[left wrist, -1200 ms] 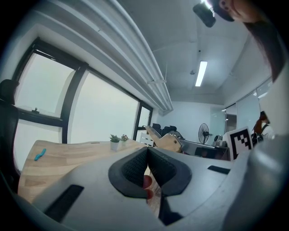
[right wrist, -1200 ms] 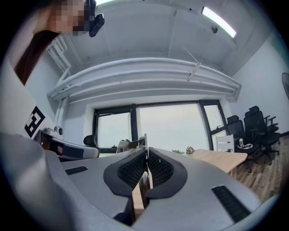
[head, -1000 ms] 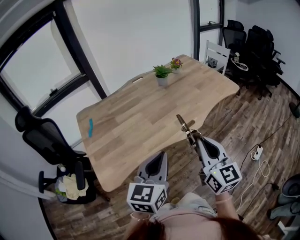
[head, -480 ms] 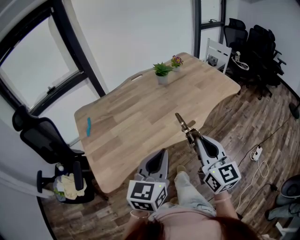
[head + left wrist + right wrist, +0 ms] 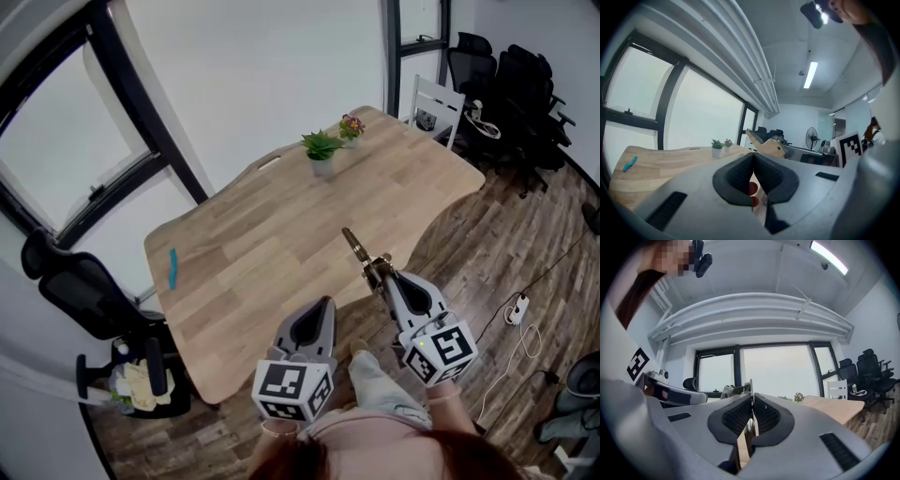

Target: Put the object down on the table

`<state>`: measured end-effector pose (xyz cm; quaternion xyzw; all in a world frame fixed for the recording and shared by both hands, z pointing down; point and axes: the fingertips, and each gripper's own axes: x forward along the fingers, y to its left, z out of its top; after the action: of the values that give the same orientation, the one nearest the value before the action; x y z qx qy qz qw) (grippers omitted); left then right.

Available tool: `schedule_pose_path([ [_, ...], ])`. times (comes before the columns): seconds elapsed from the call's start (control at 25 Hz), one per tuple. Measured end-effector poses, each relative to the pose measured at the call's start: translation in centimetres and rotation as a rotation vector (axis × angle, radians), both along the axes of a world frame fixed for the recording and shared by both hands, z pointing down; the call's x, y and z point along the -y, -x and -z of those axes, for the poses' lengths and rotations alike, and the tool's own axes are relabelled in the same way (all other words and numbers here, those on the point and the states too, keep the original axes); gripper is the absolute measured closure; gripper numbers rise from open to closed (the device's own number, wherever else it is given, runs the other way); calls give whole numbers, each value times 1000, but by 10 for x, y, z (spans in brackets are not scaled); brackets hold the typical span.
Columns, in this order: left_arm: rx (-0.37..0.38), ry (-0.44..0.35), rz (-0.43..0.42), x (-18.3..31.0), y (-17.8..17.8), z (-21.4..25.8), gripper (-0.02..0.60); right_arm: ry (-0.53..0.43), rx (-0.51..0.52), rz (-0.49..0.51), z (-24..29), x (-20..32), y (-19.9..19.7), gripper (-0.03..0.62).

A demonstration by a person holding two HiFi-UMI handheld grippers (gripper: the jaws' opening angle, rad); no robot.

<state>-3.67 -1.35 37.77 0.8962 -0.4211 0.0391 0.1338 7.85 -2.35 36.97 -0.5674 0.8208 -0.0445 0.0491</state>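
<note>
My right gripper (image 5: 382,277) is shut on a thin tool with a tan wooden handle (image 5: 360,251). The tool sticks out past the jaws over the front edge of the wooden table (image 5: 281,225), above the tabletop. In the right gripper view its blade (image 5: 750,389) shows edge-on between the pressed pads. In the left gripper view the tool's handle (image 5: 767,145) shows off to the right. My left gripper (image 5: 322,307) hangs in front of the table's near edge, jaws shut with nothing in them (image 5: 753,158).
Two small potted plants (image 5: 322,148) (image 5: 352,125) stand at the table's far side, and a teal object (image 5: 171,269) lies near its left edge. A black office chair (image 5: 84,291) is at left. A white chair (image 5: 433,108) and black chairs (image 5: 511,84) stand behind; cables (image 5: 518,307) lie on the floor.
Both grippers have moved forward toward the table, and the tool's tip now reaches over its front edge. The person's leg has come into view below. Both jaws stayed shut.
</note>
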Motion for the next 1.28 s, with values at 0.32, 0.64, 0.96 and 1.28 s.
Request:
schedule_pose_path([
  [0.32,12,6,3,44,-18,0,580,2,-4,19,-1,46,-11,586],
  [0.64,19,12,14,87,-33,0,580,10,-23,32,-6,89,-24,586],
  [0.96,23,17,36,121,-45,-3,580,21,-58,66,-14,127,-33,586],
  [1.28,34,31,61,154,-49,-11,580,32,-132,117,-27,165,-31,586],
])
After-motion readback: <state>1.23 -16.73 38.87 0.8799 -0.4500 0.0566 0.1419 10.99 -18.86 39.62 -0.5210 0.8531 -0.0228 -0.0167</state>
